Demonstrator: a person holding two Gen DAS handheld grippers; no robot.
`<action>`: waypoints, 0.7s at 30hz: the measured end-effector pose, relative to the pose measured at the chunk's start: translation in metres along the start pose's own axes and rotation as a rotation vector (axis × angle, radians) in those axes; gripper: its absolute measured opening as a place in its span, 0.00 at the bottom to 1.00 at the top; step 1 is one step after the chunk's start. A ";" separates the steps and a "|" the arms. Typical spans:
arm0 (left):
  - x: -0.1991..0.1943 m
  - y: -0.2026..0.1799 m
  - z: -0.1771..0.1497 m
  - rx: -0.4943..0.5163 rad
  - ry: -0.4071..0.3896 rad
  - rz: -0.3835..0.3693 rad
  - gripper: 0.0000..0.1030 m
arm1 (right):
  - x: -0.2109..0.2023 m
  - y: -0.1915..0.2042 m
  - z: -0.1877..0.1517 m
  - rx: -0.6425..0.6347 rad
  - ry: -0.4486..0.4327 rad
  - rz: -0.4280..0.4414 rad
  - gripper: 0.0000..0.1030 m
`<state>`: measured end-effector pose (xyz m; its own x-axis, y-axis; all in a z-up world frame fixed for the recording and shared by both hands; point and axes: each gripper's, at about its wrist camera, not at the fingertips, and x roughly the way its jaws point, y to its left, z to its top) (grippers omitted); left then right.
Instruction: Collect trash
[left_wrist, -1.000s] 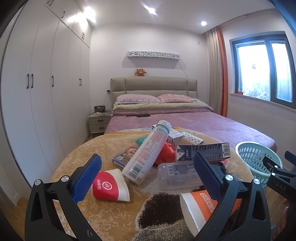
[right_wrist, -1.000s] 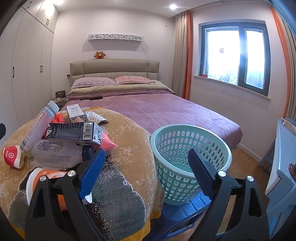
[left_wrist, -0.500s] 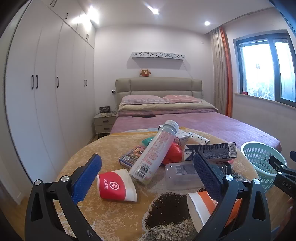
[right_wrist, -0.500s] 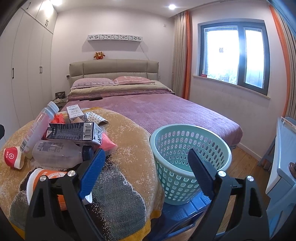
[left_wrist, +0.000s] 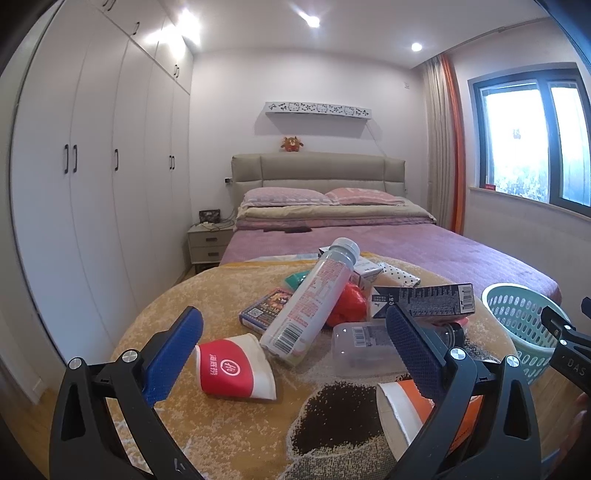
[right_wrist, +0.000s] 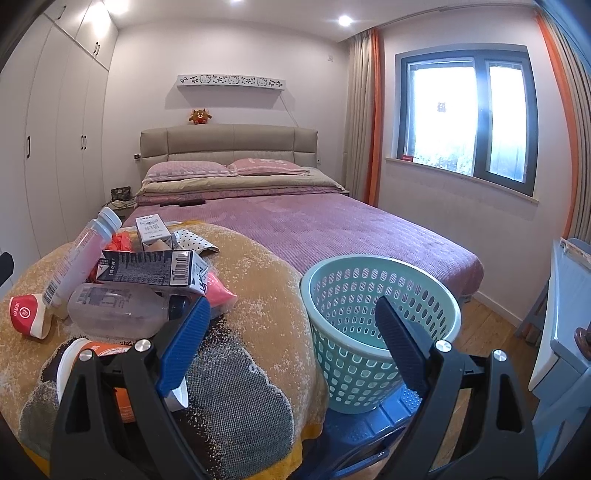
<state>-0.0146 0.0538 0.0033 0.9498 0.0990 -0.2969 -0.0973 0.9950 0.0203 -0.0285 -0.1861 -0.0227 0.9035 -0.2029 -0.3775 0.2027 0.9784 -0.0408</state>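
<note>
The surface (left_wrist: 229, 291), draped in a yellow cloth, fills the lower middle of the left view and the lower left of the right view, and the teal basket (right_wrist: 380, 291) stands just right of it at centre right. The trash lies heaped on the cloth: a tall bottle (left_wrist: 314, 299) leaning over a clear bottle (left_wrist: 364, 345), a dark carton (left_wrist: 424, 301), a red cup (left_wrist: 234, 369) and an orange cup (left_wrist: 400, 410). Both the left claw (left_wrist: 295, 354) and right claw (right_wrist: 291, 339) sit along the bottom edge with jaws wide apart, holding nothing.

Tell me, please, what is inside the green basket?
Nothing shows inside the green basket: only its perforated wall is visible. Its bottom is hidden behind the near rim and the right gripper.
</note>
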 end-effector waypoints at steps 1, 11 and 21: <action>0.000 0.001 0.000 -0.003 0.000 0.000 0.93 | 0.000 0.000 0.000 0.000 0.001 0.001 0.84; -0.002 0.021 -0.001 -0.047 -0.006 0.026 0.93 | -0.001 0.002 0.001 0.000 0.006 0.019 0.84; 0.019 0.063 -0.015 -0.076 0.138 0.066 0.93 | -0.005 0.028 -0.003 -0.065 0.034 0.177 0.60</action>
<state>-0.0067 0.1184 -0.0151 0.8910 0.1570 -0.4261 -0.1855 0.9823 -0.0260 -0.0290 -0.1577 -0.0247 0.9094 -0.0275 -0.4150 0.0162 0.9994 -0.0307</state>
